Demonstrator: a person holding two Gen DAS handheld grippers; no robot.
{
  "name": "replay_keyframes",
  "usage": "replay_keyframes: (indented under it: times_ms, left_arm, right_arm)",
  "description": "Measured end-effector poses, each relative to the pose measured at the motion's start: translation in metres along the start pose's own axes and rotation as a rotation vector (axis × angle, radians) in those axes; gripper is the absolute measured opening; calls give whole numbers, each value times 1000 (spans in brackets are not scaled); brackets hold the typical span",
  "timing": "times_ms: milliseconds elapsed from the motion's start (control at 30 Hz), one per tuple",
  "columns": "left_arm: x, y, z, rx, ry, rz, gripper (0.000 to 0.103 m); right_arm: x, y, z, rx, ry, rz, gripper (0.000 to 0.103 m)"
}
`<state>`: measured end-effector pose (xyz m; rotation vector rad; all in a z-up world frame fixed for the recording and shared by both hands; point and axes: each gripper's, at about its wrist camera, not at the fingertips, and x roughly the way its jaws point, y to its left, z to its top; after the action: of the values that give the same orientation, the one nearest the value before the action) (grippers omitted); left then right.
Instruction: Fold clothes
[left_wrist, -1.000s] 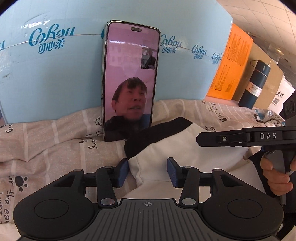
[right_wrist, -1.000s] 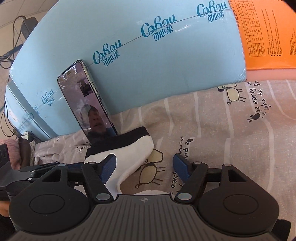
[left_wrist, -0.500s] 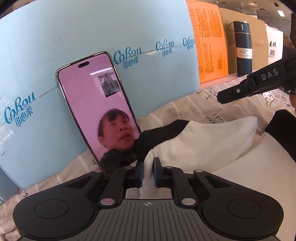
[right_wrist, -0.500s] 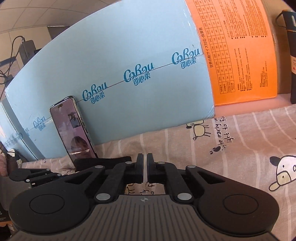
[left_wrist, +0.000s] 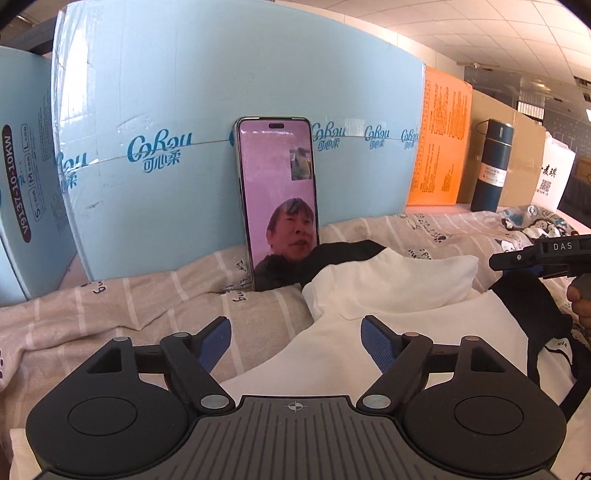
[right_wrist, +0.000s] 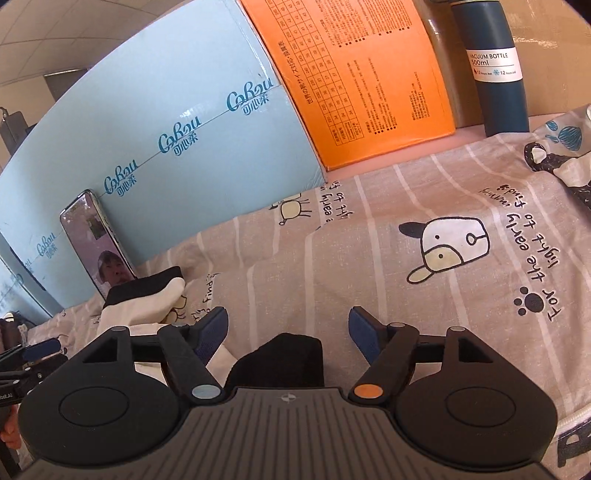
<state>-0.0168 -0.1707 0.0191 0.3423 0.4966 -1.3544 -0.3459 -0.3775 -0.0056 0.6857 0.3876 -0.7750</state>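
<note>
1. Because both sets of blue-padded fingers stand wide apart with nothing between them, neither tool has hold of any cloth: the left gripper hovers low over the white garment, and the right gripper hovers over a black cuff just below its jaws.
2. The garment lies on the striped bedsheet, its body spread flat and one white sleeve laid across the top, black trim showing behind; that fits a fold partly made, though how far along it is I cannot tell.
3. Just beyond the sleeve, a phone leans upright against the light-blue carton, likely propped there to face the person during a call.
4. Farther right stand an orange box and a dark vacuum bottle, well apart from the folding.
</note>
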Motion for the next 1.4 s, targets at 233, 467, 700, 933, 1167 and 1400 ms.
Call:
replay_keyframes:
  times_ms: [233, 467, 700, 933, 1167, 1400]
  left_arm:
    - [-1, 3, -2, -21, -5, 12, 80]
    - [-1, 5, -1, -31, -8, 13, 80]
    - [-1, 8, -1, -45, -12, 13, 80]
    - [-4, 10, 2, -59, -21, 24, 80]
    - [-61, 0, 16, -35, -120, 99, 80]
    - [-164, -15, -11, -66, -197, 189, 86]
  right_arm:
    - [2, -2, -2, 9, 2, 23, 76]
    - [1, -2, -3, 7, 1, 32, 77]
    - [1, -1, -4, 3, 11, 41, 79]
    - [4, 3, -6, -27, 18, 43, 83]
    - [-27, 9, -6, -22, -3, 40, 83]
    - [-101, 15, -25, 13, -61, 20, 83]
